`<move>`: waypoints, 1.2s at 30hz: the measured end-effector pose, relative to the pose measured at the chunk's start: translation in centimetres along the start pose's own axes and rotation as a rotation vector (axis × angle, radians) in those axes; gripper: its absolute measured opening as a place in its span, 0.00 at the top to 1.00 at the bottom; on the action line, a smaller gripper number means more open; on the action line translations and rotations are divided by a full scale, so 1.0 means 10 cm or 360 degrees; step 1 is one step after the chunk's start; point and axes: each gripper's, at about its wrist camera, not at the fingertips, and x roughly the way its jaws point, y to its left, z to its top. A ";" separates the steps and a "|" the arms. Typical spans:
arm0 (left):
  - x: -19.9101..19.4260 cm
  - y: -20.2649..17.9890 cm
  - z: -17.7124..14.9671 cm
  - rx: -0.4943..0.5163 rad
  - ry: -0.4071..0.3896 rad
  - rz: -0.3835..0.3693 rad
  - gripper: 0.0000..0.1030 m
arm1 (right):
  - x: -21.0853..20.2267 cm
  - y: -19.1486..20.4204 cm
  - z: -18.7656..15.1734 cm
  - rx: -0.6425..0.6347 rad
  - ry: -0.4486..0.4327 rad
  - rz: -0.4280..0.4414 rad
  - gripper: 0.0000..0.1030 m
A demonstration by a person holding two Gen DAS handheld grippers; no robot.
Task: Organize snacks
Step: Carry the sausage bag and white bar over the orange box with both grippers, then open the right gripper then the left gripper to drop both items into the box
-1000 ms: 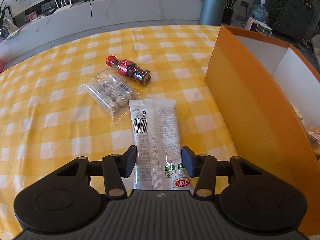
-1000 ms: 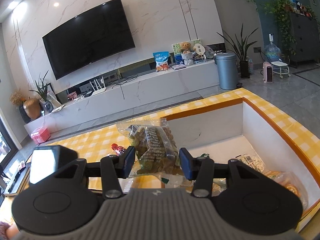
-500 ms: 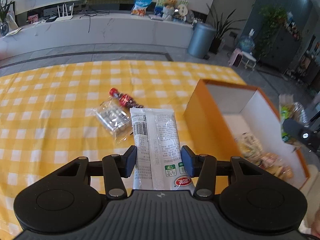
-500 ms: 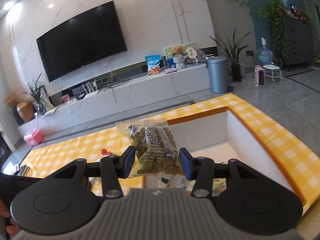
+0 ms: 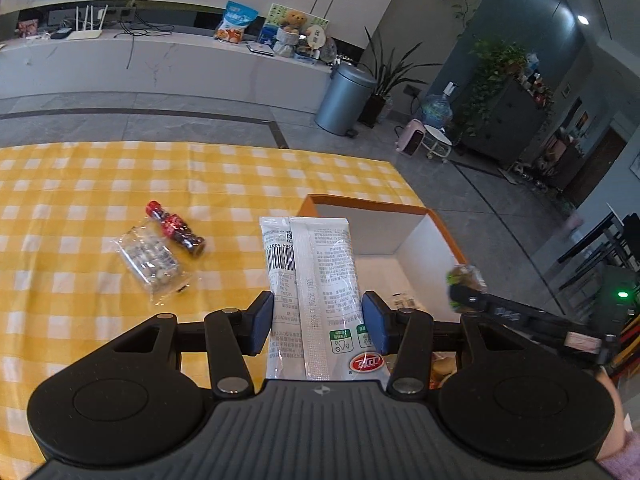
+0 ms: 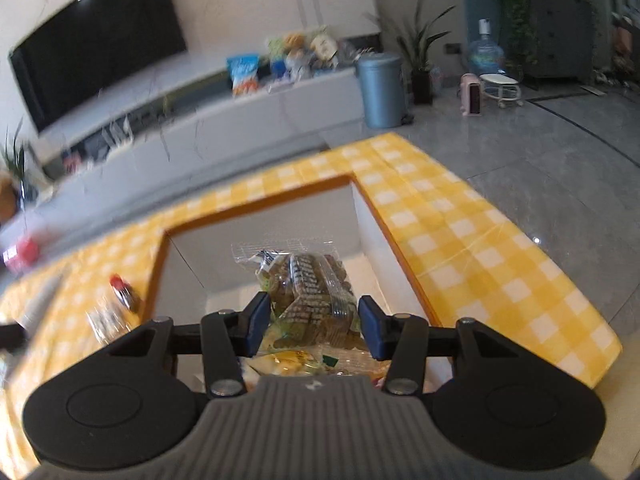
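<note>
While the left tongs point(image 5: 318, 322) clamp a long white plastic snack packet with a barcode point(image 5: 310, 280), that packet sticks straight out toward twelve o'clock, its far end hanging over the near corner of the orange cardboard box with white inner walls point(image 5: 414, 236). Both blue pads press the packet's sides, so the grip is narrow and firm. Out at ten o'clock on the yellow-and-white checked surface point(image 5: 80, 184) lie two leftovers: a clear bag of round pale sweets point(image 5: 150, 260) and, touching its far edge, a small cola-bottle-shaped candy container with a red cap point(image 5: 176, 230). Over at three o'clock in the left wrist view, the right tongs point(image 5: 464, 294) reach in above the box's right wall, a blurred greenish bundle at their tip.

Switch to the right wrist view, and those right tongs point(image 6: 312, 320) are closed on a clear crinkly bag of brown ridged biscuits point(image 6: 310, 292), the bag standing up between the pads. It hangs above the open box point(image 6: 360, 216), with the white floor of the box behind it. More wrapped snacks point(image 6: 296, 360) lie in the box just under the tongs, yellow and clear wrappers, hard to tell apart. At nine o'clock the red-capped container point(image 6: 124, 292) shows up again, blurred, outside the box's left wall.
</note>
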 end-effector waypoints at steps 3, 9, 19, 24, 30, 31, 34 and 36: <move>0.07 -0.06 0.01 0.0042 0.0009 -0.0003 0.47 | 0.22 0.05 0.04 -0.0154 0.0063 -0.0056 0.54; 0.20 -0.15 0.01 0.0122 0.0059 0.0041 0.47 | 0.66 0.24 0.18 -0.0305 0.0174 -0.0100 0.54; 0.30 -0.25 0.07 0.0177 0.0076 0.0064 0.47 | 0.89 0.29 0.30 -0.0273 0.0282 -0.0062 0.08; 0.42 -0.42 0.16 0.0219 0.0073 0.0066 0.47 | 0.38 0.17 0.28 -0.0239 0.0022 0.0034 0.05; 0.69 -0.78 0.19 0.0289 0.0070 0.0101 0.47 | -0.02 0.01 0.22 -0.0279 -0.0162 0.0036 0.03; 0.75 -0.84 0.19 0.0288 0.0073 0.0100 0.47 | -0.03 -0.03 0.22 -0.0261 -0.0172 0.0020 0.03; 0.93 -0.98 0.21 0.0269 0.0100 0.0083 0.47 | -0.04 -0.14 0.25 -0.0239 -0.0157 0.0016 0.03; 1.03 -1.03 0.21 0.0241 0.0111 0.0070 0.47 | -0.07 -0.19 0.24 -0.0286 -0.0174 0.0016 0.03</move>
